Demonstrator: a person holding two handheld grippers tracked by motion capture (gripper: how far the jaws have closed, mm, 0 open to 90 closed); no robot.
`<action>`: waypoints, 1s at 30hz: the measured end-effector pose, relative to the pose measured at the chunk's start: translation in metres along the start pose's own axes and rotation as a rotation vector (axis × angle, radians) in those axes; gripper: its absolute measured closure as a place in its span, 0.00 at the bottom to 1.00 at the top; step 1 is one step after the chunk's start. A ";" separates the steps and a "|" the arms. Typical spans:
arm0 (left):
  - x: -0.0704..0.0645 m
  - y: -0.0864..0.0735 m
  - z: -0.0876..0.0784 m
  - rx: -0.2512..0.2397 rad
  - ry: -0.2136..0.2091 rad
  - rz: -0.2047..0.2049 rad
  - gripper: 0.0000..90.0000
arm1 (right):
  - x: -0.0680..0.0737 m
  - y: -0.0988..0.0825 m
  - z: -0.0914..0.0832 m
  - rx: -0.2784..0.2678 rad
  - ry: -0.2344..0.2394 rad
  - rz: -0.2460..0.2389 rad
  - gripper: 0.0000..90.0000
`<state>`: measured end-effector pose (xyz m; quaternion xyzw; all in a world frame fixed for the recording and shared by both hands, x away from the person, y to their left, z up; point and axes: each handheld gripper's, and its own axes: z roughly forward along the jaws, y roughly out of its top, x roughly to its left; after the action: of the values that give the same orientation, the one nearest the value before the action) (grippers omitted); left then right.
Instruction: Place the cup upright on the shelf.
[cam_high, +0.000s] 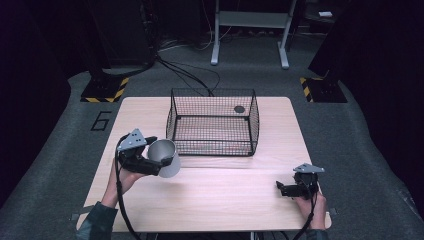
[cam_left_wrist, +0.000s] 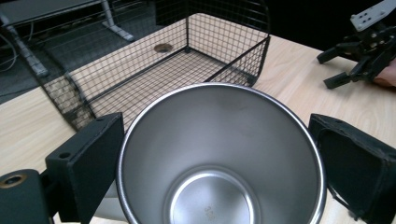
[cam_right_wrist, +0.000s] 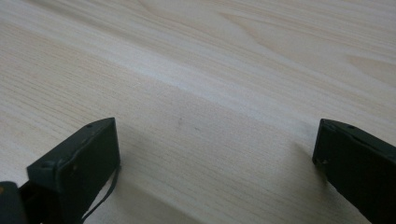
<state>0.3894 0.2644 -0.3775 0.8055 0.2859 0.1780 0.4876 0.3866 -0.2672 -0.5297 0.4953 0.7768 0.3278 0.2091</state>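
One steel cup (cam_high: 165, 158) is clamped in the left gripper (cam_high: 150, 162) near the empty wire basket (cam_high: 212, 122), not yet inside; the right gripper (cam_high: 295, 187) rests wide open, empty.

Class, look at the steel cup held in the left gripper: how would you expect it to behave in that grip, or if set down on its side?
The steel cup looks rigid, so it probably will not deform between the left gripper pads. Its polished wall may be slippery. Being round and tapered, it would likely roll in a curve if laid on the table.
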 end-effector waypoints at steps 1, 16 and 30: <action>-0.001 0.003 0.002 0.008 -0.012 0.008 0.07 | 0.000 0.000 0.000 0.000 0.001 0.000 0.00; -0.011 0.029 0.023 0.004 -0.076 0.035 0.07 | 0.000 0.000 0.000 0.000 0.000 0.000 0.00; -0.011 0.057 0.038 0.005 -0.106 0.076 0.07 | 0.000 0.000 0.000 0.000 0.000 0.000 0.00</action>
<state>0.4184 0.2109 -0.3442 0.8252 0.2292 0.1528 0.4930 0.3866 -0.2672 -0.5296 0.4955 0.7768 0.3278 0.2089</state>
